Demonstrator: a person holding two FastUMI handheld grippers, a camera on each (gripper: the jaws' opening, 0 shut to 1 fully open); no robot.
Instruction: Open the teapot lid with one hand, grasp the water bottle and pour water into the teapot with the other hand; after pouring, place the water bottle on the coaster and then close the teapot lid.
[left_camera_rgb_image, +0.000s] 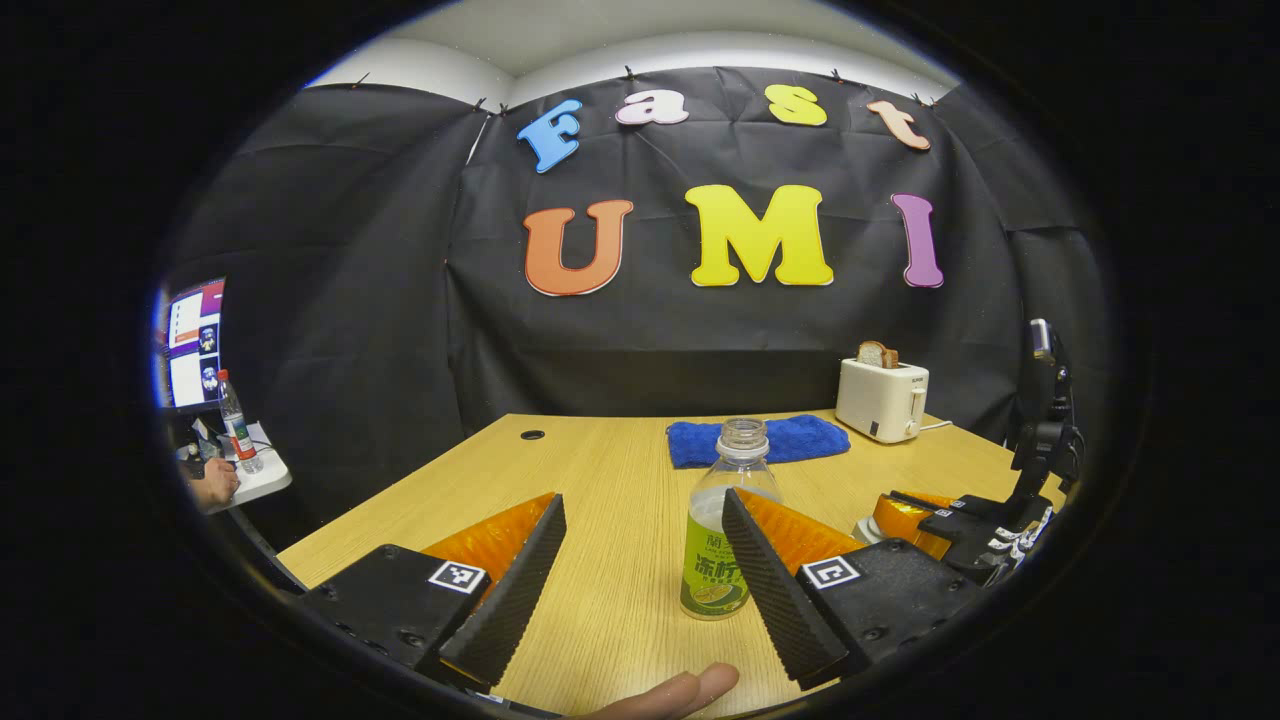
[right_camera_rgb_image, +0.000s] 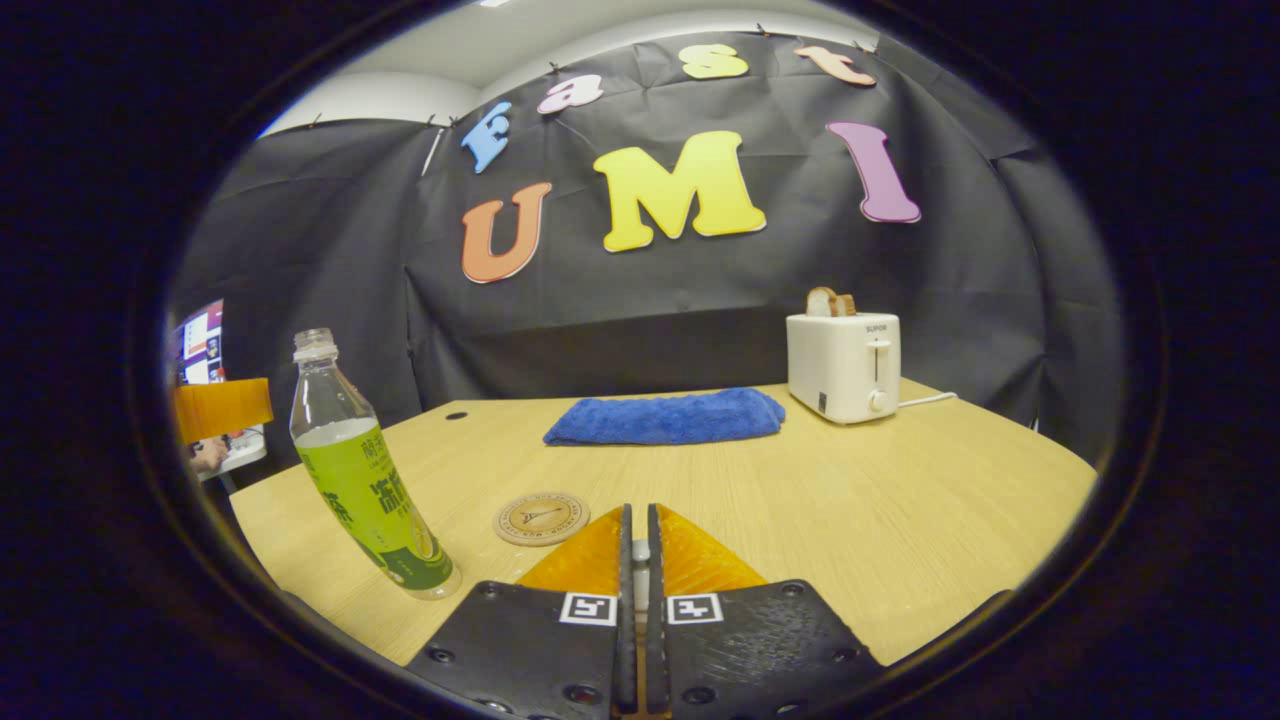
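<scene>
Spread wide, the left gripper is seen with the uncapped bottle standing between its fingers, perhaps untouched. Seen from the right gripper view, the right gripper is clenched on something small, unidentifiable; the coaster lies just ahead, beside the bottle.

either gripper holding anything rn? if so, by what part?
Left gripper is open, holding nothing; the water bottle stands beside its finger. Right gripper is nearly closed on something small and pale; what it is cannot be told.
</scene>
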